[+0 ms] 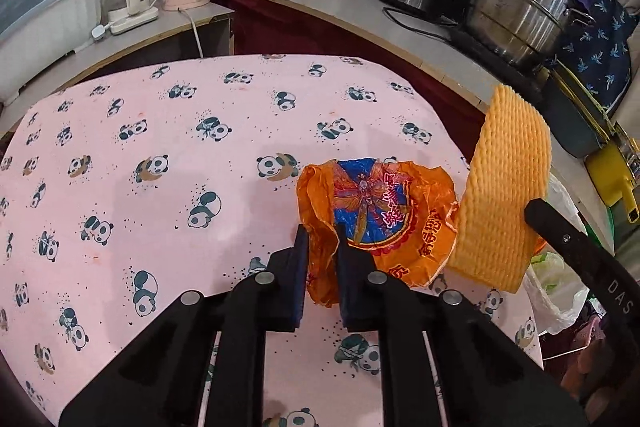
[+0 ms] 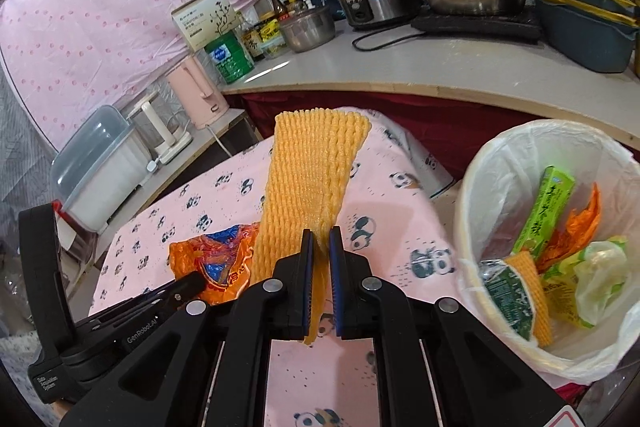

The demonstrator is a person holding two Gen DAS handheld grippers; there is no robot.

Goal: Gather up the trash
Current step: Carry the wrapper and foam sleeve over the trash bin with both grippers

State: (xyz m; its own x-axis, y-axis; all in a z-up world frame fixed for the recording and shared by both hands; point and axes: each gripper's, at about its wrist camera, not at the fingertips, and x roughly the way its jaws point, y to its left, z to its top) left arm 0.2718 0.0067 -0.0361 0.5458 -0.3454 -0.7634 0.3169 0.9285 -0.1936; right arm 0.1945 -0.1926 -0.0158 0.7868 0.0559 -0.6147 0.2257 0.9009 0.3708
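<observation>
Cramped kitchen; panda-print desk (image 1: 160, 131) in front, lined bin (image 2: 500, 147) beside its right edge. Your left gripper (image 1: 322, 247) has its fingers pinching the orange wrapper (image 1: 384, 203) by a thin corner, just above the cloth. Your right gripper (image 2: 321, 255) pinches the yellow foam net (image 2: 312, 171), which stands up tall. Risks: the slick wrapper tearing or sliding free; the floppy net catching the bin rim and falling outside.

Left gripper (image 1: 322, 259) fingers clamped; right gripper (image 2: 320, 263) fingers clamped, both angled down
</observation>
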